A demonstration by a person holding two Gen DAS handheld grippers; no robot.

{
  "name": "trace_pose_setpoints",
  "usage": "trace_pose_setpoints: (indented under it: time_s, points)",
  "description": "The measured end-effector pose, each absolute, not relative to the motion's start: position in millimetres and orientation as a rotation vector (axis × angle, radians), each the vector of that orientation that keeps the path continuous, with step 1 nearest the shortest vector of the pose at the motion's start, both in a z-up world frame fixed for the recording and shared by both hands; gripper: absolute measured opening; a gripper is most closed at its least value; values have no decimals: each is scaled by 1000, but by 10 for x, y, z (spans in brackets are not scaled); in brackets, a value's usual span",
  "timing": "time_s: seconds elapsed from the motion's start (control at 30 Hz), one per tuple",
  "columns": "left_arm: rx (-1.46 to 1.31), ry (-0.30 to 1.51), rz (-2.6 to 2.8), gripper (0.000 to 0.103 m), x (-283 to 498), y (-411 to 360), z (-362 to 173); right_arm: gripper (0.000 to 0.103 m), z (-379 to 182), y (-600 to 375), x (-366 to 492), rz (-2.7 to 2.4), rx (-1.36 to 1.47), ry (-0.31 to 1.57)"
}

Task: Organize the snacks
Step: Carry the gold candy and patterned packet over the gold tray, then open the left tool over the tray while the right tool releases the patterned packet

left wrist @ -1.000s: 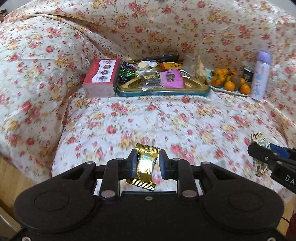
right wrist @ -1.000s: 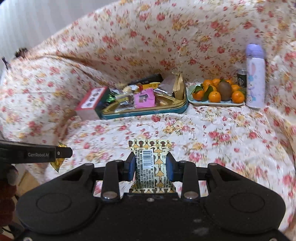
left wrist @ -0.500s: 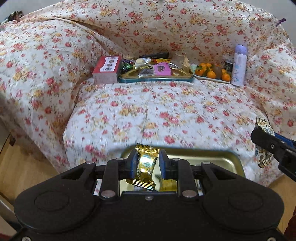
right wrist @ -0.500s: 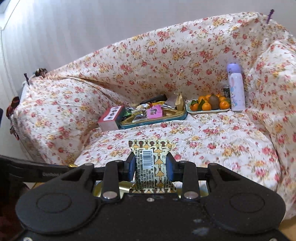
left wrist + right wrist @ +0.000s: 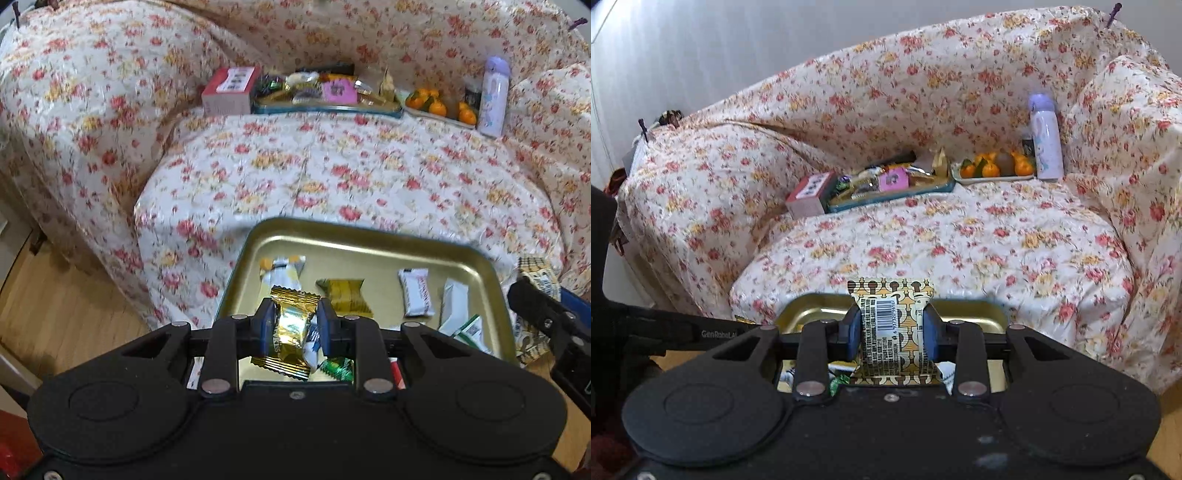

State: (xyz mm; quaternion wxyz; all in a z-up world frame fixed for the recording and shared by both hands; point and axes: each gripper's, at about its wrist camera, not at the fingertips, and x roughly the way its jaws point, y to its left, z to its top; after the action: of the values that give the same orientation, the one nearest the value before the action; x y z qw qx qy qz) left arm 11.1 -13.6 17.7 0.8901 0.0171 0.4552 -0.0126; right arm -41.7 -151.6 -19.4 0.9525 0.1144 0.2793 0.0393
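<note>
My left gripper [image 5: 293, 325] is shut on a gold foil candy [image 5: 290, 334] and hangs over a gold tray [image 5: 332, 236] in front of the sofa. Several wrapped snacks lie in that tray, among them a white bar [image 5: 416, 292] and a gold packet [image 5: 347, 297]. My right gripper [image 5: 891, 328] is shut on a patterned brown-and-cream snack packet [image 5: 892, 332], barcode side up, above the same tray [image 5: 812, 310]. In the left wrist view the right gripper [image 5: 543, 306] shows at the right edge with its packet [image 5: 537, 267].
A floral-covered sofa [image 5: 960, 229] fills the background. At its back sit a teal tray of snacks [image 5: 886, 184], a red box [image 5: 809, 192], a plate of oranges [image 5: 993, 170] and a lilac bottle [image 5: 1046, 136]. Wooden floor [image 5: 66, 306] lies at the left.
Both grippers have pulled back from the sofa, each keeping its snack. The gold tray has come into view under them, and the sofa's trays look farther away.
</note>
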Motion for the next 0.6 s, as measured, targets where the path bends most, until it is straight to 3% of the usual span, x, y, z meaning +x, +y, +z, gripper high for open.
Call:
trace_pose_setpoints:
  time_s: [0.6]
  points:
    - [-16, 1078, -1, 32, 372, 134, -171, 35, -389, -1406, -357, 106, 223, 674]
